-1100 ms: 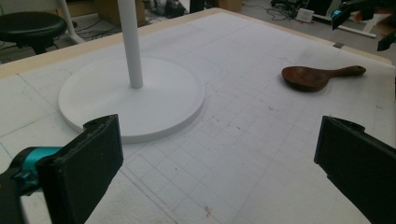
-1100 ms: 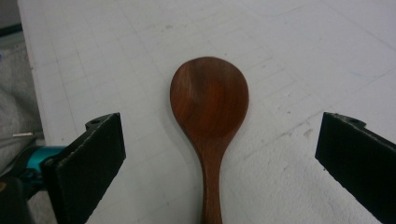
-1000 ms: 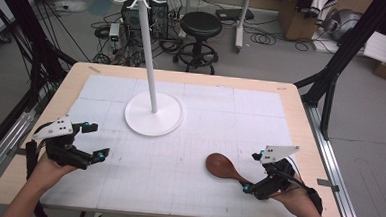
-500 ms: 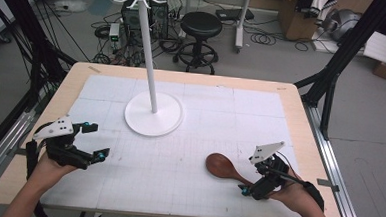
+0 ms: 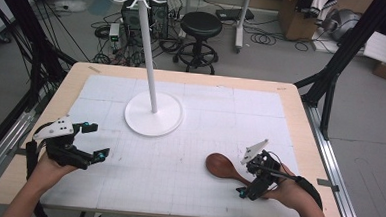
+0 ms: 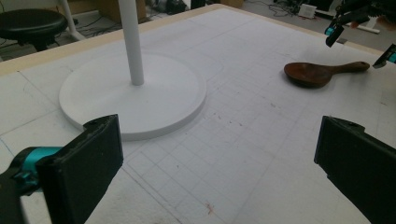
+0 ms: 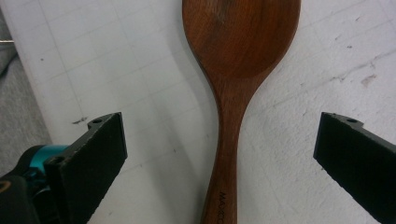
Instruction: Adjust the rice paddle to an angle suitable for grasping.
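Right gripper point(image 5: 251, 177) hangs over the spoon point(image 5: 224, 166) handle, jaws spread wide on either side, not touching it. Spoon lies flat at five o'clock on the table point(image 5: 187, 188), bowl pointing nine o'clock. Left gripper point(image 5: 93, 142), at eight o'clock, gapes empty.

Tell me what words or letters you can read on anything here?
"MAXCO": dark letters burnt along the handle of the brown wooden spoon, cut off by the picture's bottom edge, so the word may run on.
No readable writing on the white gridded mat or the white round-based stand.
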